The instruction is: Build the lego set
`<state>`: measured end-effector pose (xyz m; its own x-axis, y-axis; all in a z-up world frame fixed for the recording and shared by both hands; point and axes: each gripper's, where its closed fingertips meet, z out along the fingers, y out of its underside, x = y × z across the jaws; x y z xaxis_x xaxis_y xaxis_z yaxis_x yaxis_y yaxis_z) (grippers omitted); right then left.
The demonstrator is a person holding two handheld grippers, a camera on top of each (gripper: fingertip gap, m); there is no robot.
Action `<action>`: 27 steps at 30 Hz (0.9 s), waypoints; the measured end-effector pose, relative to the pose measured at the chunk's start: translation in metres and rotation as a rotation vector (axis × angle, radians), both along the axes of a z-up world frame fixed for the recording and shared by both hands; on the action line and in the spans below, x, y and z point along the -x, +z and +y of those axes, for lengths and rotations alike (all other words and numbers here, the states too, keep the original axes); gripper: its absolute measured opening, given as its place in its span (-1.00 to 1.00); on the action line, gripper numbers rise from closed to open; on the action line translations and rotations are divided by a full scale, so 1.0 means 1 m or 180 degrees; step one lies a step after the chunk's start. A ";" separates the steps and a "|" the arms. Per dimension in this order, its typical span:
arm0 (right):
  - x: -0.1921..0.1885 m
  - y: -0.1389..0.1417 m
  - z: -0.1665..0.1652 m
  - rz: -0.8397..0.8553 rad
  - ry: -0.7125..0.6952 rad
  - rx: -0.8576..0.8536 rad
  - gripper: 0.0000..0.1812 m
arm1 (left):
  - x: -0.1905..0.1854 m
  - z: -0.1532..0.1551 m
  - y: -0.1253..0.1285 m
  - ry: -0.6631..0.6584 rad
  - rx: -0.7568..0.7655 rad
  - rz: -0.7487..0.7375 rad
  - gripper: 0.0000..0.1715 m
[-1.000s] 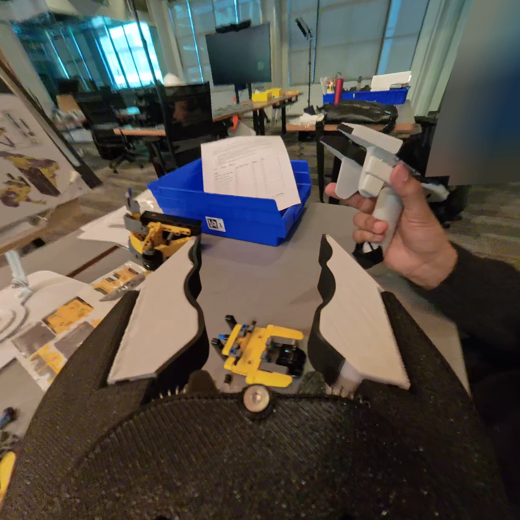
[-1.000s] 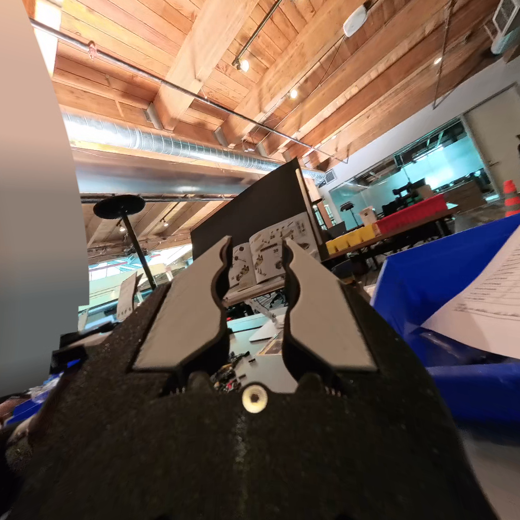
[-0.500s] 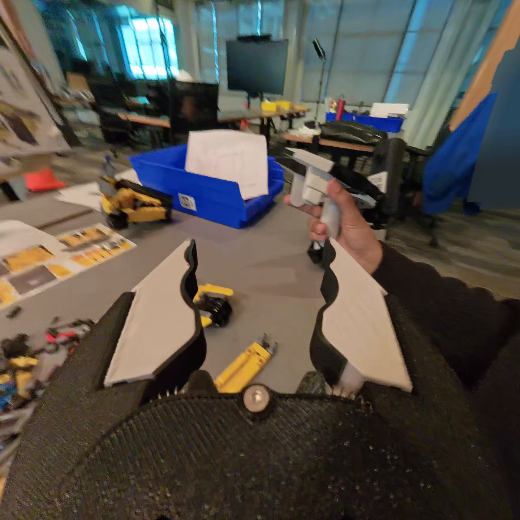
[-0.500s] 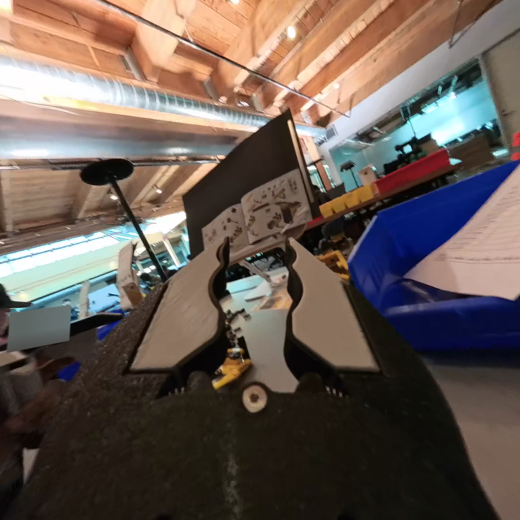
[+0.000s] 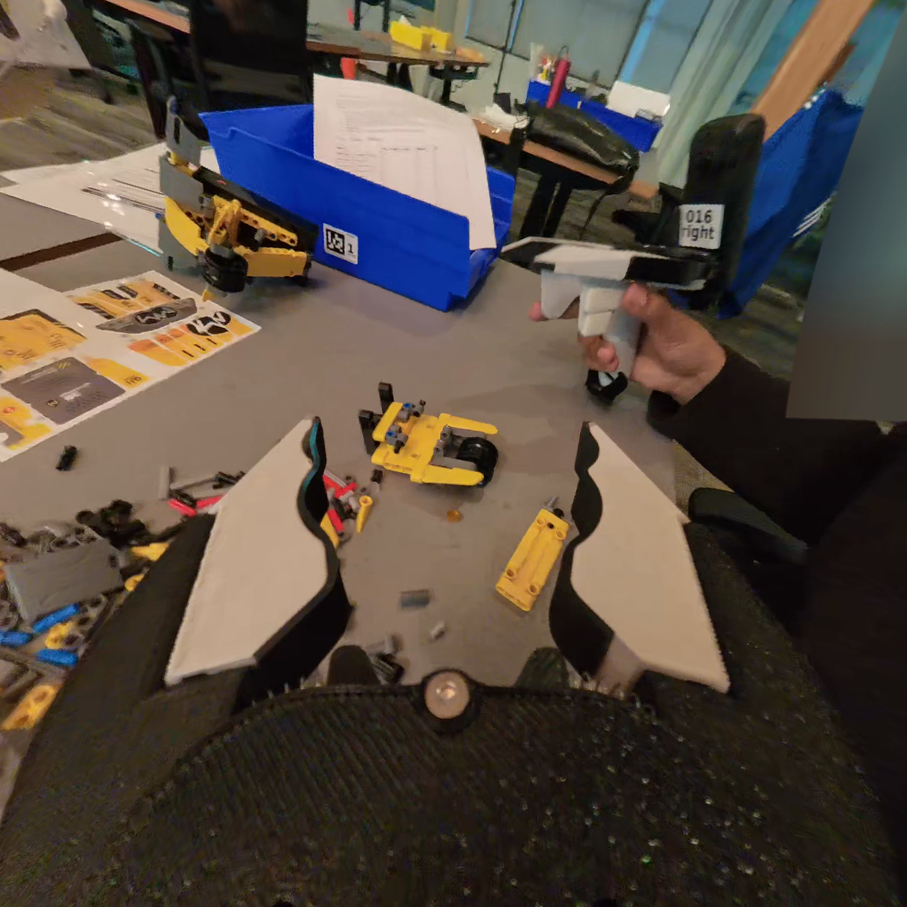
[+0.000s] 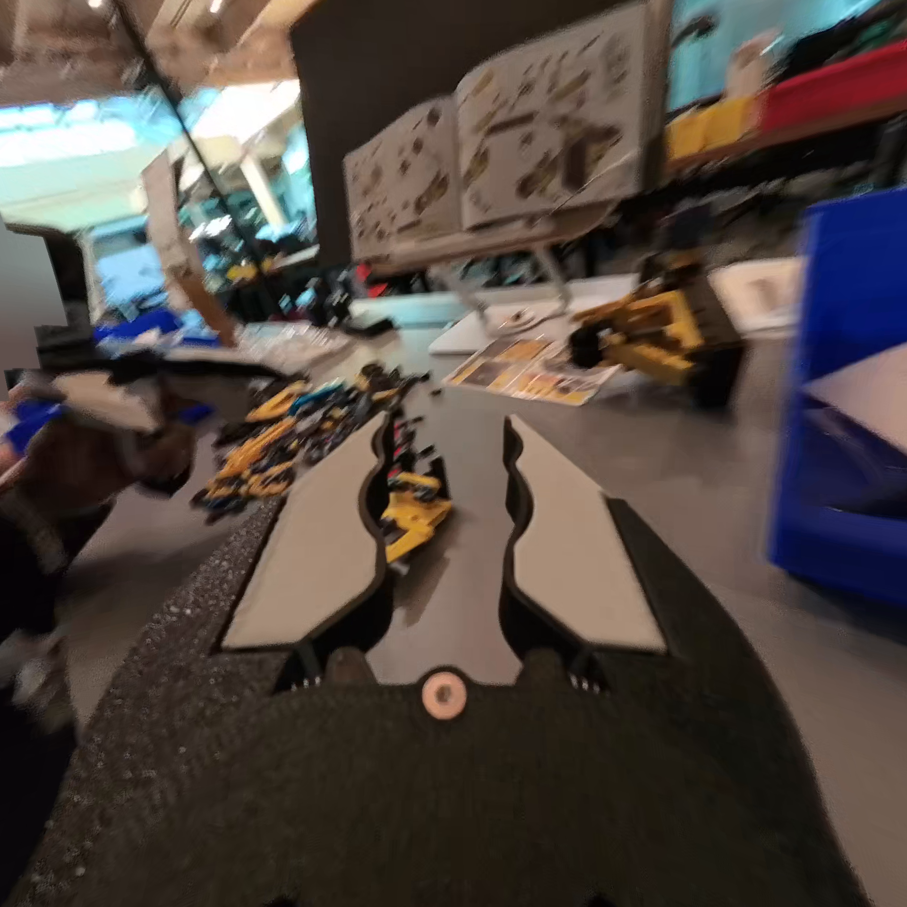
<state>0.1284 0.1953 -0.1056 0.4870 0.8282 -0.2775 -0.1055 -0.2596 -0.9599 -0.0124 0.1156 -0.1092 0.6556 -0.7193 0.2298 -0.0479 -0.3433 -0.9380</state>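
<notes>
My left gripper is open and empty, held above the grey table. A small yellow brick assembly with a black wheel lies on the table just beyond its fingertips. A yellow beam piece lies by the right finger. A hand holds my right gripper level above the table at the right. In the blurred right wrist view, my right gripper is open and empty, pointing across the table, with the yellow assembly by its left finger.
A pile of loose bricks lies at the left. A larger yellow model and a sticker sheet lie farther back. A blue bin holds a paper sheet. An open instruction booklet stands on a stand.
My left gripper has drawn back from the yellow assembly, so more of the table shows. My right gripper has tilted down from the ceiling toward the table. Both stayed open.
</notes>
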 end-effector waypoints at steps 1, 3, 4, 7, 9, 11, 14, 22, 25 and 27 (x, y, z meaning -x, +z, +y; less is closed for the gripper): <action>0.016 -0.009 -0.006 -0.0160 0.0278 0.0099 -0.51 | 0.005 0.008 0.002 -0.0008 -0.0045 0.0021 0.14; 0.040 -0.033 -0.018 -0.0540 0.0761 0.0421 -0.48 | 0.015 0.025 0.001 0.0061 -0.0119 0.0132 0.13; 0.048 -0.040 -0.018 -0.0640 0.0853 0.0514 -0.47 | 0.017 0.031 0.001 0.0058 -0.0140 0.0159 0.14; 0.058 -0.037 -0.012 -0.0497 0.0883 0.0472 -0.39 | 0.014 0.033 -0.001 -0.0056 -0.0209 0.0138 0.08; 0.057 -0.033 -0.003 -0.0384 0.0760 0.0309 -0.39 | 0.008 0.019 -0.003 -0.0196 -0.0301 0.0136 -0.01; 0.057 -0.034 0.004 -0.0366 0.0723 0.0282 -0.39 | 0.009 0.014 -0.003 -0.0096 -0.0455 0.0112 -0.03; 0.061 -0.029 0.012 -0.0167 0.0808 0.0393 -0.40 | 0.011 0.015 -0.006 -0.0047 -0.0438 0.0168 -0.01; 0.072 -0.040 0.015 -0.0625 0.1188 0.0414 -0.38 | 0.012 0.034 0.005 -0.0039 -0.0128 -0.0303 0.03; 0.085 -0.031 0.022 -0.0947 0.1319 -0.0142 -0.38 | -0.003 0.046 0.016 -0.0247 -0.0059 -0.0226 0.05; 0.093 -0.027 0.030 -0.0941 0.1333 -0.0419 -0.39 | -0.012 0.054 0.015 -0.0323 -0.0148 0.0019 0.03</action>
